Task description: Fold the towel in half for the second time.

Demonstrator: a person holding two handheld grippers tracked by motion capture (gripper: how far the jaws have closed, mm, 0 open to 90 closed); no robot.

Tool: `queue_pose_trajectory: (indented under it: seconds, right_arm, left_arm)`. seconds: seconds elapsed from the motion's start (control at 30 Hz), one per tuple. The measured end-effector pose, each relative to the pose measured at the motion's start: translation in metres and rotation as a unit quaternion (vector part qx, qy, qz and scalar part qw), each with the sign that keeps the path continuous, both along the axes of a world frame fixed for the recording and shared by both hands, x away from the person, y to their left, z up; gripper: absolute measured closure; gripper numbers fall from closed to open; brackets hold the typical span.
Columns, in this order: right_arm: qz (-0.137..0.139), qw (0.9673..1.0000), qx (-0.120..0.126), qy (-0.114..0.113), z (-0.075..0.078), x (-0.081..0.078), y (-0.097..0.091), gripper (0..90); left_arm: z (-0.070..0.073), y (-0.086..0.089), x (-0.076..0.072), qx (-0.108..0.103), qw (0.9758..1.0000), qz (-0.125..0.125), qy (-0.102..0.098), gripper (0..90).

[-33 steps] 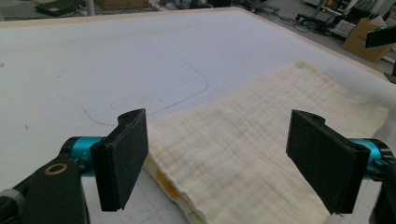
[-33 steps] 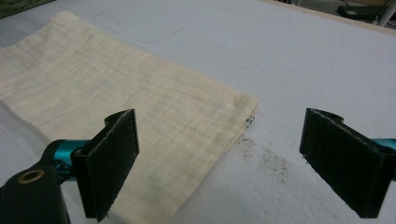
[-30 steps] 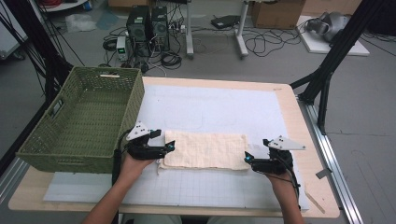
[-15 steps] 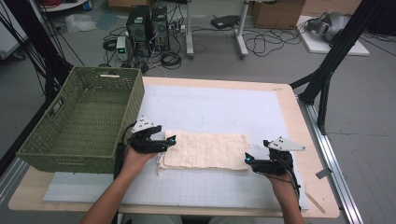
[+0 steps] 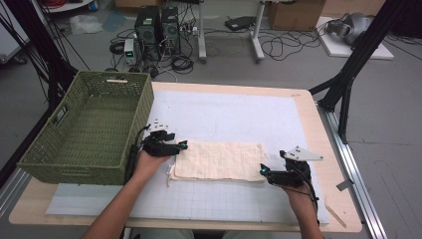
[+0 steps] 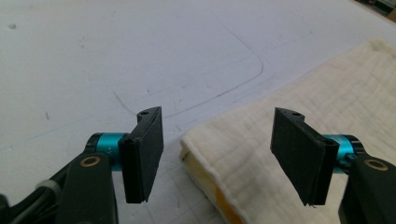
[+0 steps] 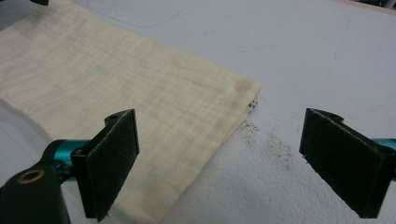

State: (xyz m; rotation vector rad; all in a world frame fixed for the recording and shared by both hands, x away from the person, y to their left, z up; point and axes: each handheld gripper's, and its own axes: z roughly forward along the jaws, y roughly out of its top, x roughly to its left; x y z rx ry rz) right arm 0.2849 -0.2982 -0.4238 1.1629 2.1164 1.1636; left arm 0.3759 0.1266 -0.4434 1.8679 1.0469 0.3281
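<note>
A cream folded cloth (image 5: 219, 160) lies flat on the white mat. In the high view my left gripper (image 5: 179, 146) sits at the cloth's far left corner. The left gripper view has that corner of the cloth (image 6: 261, 140) between the jaws of the left gripper (image 6: 219, 140). The jaws have just been closing, but the pads stand clear of the fabric. My right gripper (image 5: 263, 171) rests at the cloth's near right corner. It is open (image 7: 224, 154), with the cloth's edge (image 7: 140, 93) reaching between its jaws, untouched.
A green woven basket (image 5: 137, 124) stands on the table's left side, close beside the left hand. The white mat (image 5: 229, 114) stretches away behind the cloth. The wooden table edge (image 5: 326, 144) runs along the right. Cables and computer cases lie on the floor beyond.
The left gripper has slid away from me along the cloth's left edge to its far corner, and its jaws have narrowed. The right gripper has stayed put.
</note>
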Motion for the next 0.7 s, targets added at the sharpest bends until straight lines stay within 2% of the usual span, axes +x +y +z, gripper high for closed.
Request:
queue_pose_trajectory:
  seconds: [0.2, 0.37, 0.53, 0.7]
  right_arm:
    - [0.002, 1.0000, -0.001, 0.003, -0.0009, 0.0006, 0.0017, 11.2]
    - [0.001, 1.0000, 0.000, 0.005, -0.0015, 0.0009, 0.0002, 11.2]
    - [0.000, 1.0000, 0.003, 0.006, -0.0022, 0.0016, 0.0004, 11.2]
    - [0.000, 0.9999, 0.006, 0.009, -0.0028, 0.0027, 0.0020, 11.2]
  left_arm:
    - [-0.0056, -0.0020, 0.0014, 0.034, 0.9993, 0.000, 0.014, 44.8]
    - [-0.0074, -0.0021, 0.0020, 0.040, 0.9991, -0.002, 0.017, 50.7]
    - [-0.0071, -0.0028, 0.0032, 0.037, 0.9993, 0.004, -0.005, 53.0]
    - [-0.0079, -0.0059, 0.0071, 0.047, 0.9989, 0.004, 0.000, 53.7]
